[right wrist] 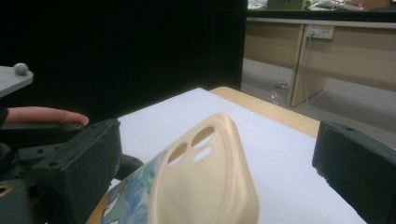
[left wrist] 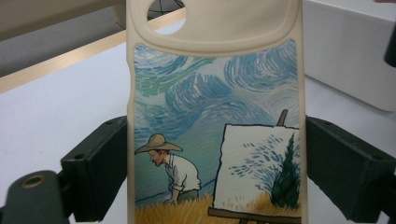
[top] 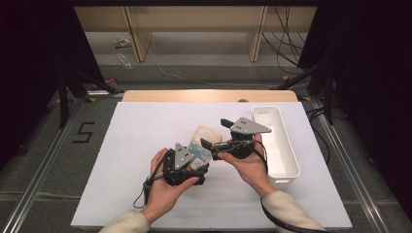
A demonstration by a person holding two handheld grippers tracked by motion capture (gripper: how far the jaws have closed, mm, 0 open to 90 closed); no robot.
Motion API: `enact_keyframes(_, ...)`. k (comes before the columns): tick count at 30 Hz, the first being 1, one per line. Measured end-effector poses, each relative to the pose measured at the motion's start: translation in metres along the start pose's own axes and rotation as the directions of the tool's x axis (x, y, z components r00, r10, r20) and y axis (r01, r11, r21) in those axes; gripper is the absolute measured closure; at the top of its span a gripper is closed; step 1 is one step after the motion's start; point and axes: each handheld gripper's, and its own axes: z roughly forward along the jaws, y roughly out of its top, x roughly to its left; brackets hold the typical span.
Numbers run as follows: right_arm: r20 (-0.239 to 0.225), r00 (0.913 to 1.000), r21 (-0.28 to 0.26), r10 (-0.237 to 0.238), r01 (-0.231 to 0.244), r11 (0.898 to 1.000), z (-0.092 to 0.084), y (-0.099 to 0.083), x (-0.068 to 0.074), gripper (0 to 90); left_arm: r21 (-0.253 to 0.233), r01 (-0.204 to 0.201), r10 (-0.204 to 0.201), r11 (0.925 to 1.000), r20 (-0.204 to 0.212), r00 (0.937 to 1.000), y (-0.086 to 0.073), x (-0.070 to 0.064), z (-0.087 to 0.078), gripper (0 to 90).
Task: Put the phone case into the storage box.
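— Well, where is the phone case (top: 201,143) held at the moment?

— It is clamped by its two long edges in the left gripper (top: 187,162), raised above the counter (top: 145,131) near the middle. The painted back — a figure in a straw hat beside an easel — is seen square-on in the left gripper view (left wrist: 215,140), with both jaws pressed against the cream rim.

— And the right gripper (top: 214,145)?

— It is spread wide, nothing gripped. Its jaws are set on either side of the camera-hole end of the case (right wrist: 210,177), with clear gaps left on both sides.

— So a handover is judged to be in hand?

— Probably — and likely toward the white bin (top: 286,165) just to the right. To do it well, the right jaws should be centred on the free end and closed across the stiff rim, not the thin back. The left grip should be kept firm until the right has taken hold, and the case kept level so nothing twists or slips.
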Motion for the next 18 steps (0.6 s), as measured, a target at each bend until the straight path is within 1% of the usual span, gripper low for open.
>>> enact_keyframes(4,0.003,1.0000,0.017,0.009,-0.009,1.000,0.005,-0.001,-0.002,3.8,0.001,-0.007,0.007,1.0000,0.007,1.0000,0.000,-0.003,0.001,11.3)
enact_keyframes(8,0.008,0.9998,0.039,0.017,-0.017,0.999,0.008,-0.003,-0.005,8.1,0.003,-0.010,0.010,0.9999,0.010,0.9999,0.000,-0.005,0.001,11.3)
enact_keyframes(15,0.001,0.9996,0.056,0.029,-0.029,0.998,0.012,-0.004,-0.006,14.8,0.002,-0.010,0.010,0.9999,0.011,0.9999,-0.001,-0.005,0.001,11.3)
enact_keyframes(18,0.003,0.9994,0.065,0.034,-0.034,0.997,0.015,-0.003,-0.006,15.9,0.003,-0.012,0.012,0.9999,0.011,0.9999,-0.001,-0.006,0.001,11.4)
